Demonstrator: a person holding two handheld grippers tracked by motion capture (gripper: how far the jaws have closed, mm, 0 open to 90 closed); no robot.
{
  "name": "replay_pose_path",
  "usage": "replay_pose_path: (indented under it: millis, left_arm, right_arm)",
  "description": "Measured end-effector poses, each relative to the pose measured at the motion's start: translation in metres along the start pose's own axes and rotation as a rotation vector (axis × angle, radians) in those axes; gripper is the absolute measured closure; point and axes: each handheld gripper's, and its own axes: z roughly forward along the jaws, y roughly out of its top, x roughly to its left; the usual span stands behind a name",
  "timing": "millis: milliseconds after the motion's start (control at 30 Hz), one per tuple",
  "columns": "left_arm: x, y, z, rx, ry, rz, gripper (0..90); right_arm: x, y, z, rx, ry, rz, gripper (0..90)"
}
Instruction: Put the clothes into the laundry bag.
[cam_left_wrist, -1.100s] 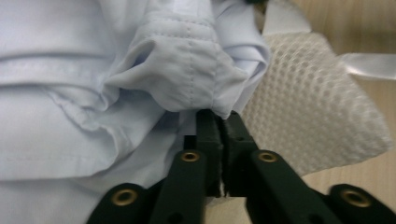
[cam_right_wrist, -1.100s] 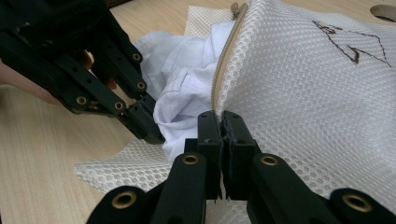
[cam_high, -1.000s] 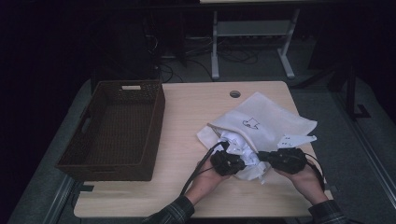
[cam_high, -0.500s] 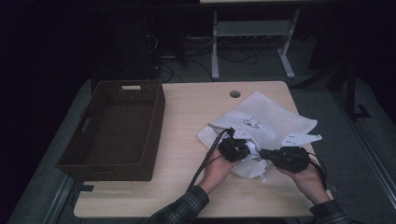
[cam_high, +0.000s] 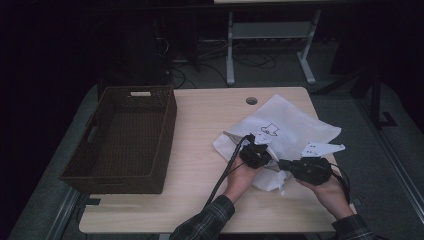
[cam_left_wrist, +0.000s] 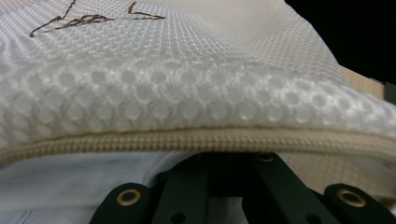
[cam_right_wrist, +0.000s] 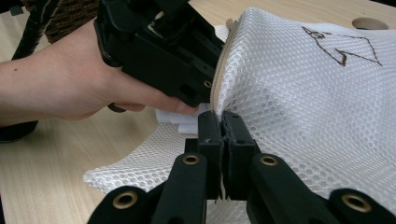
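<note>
Since the earlier frames, the left gripper (cam_high: 256, 154) has travelled up and to the right across the white mesh bag (cam_high: 295, 127), from the bag's near edge toward its middle, while the right gripper (cam_high: 309, 169) has kept its place at the near right part of the bag. That bag lies on the right half of the wooden table (cam_high: 200, 130), well apart from the dark woven basket (cam_high: 122, 137) standing on the left half. Seen from the right gripper view, the right gripper (cam_right_wrist: 222, 126) has its two black jaws pressed together on the edge of the mesh bag (cam_right_wrist: 299, 93), right beside the beige zipper (cam_right_wrist: 219, 74), so it grips the fabric. The left gripper (cam_right_wrist: 159, 46) sits just above and to the left there, held in a hand (cam_right_wrist: 70, 88) and pushed in at the zipper line. From the left gripper view, the zipper (cam_left_wrist: 196, 140) runs across just over the jaws, which are tucked beneath the fold of mesh (cam_left_wrist: 187, 93) and clamped together; what they pinch cannot be told. A drawn brown outline (cam_high: 270, 130) marks the bag's upper face.
</note>
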Motion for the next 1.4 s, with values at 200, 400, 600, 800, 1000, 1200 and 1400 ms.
replay_pose_path:
  millis: [200,400,600,800,1000,1200,1400]
  left_arm:
    - [-0.002,-0.003,-0.007,0.011,-0.045,-0.004,72.8]
    - [-0.007,-0.006,-0.023,0.034,-0.073,0.022,53.1]
    - [-0.007,-0.007,-0.055,0.040,-0.088,0.045,45.5]
    - [0.010,-0.013,-0.093,0.027,-0.021,0.061,43.6]
    - [0.049,-0.033,-0.108,0.055,0.088,0.012,41.8]
    - [0.085,-0.042,-0.104,0.122,0.139,-0.039,35.8]
    - [0.105,-0.039,-0.097,0.143,0.179,-0.053,29.5]
  right_arm:
    - [0.000,0.000,0.000,0.002,-0.002,0.003,86.7]
    - [-0.001,0.000,0.001,0.002,0.001,0.009,86.5]
    - [-0.001,-0.001,0.002,0.009,0.004,0.013,86.3]
    - [-0.002,-0.002,0.004,0.018,0.004,0.016,86.2]
    - [-0.003,-0.003,0.007,0.029,0.000,0.009,86.0]
    - [-0.002,-0.003,0.009,0.037,0.002,0.003,86.0]
    - [-0.003,-0.004,0.009,0.042,0.002,0.003,85.7]
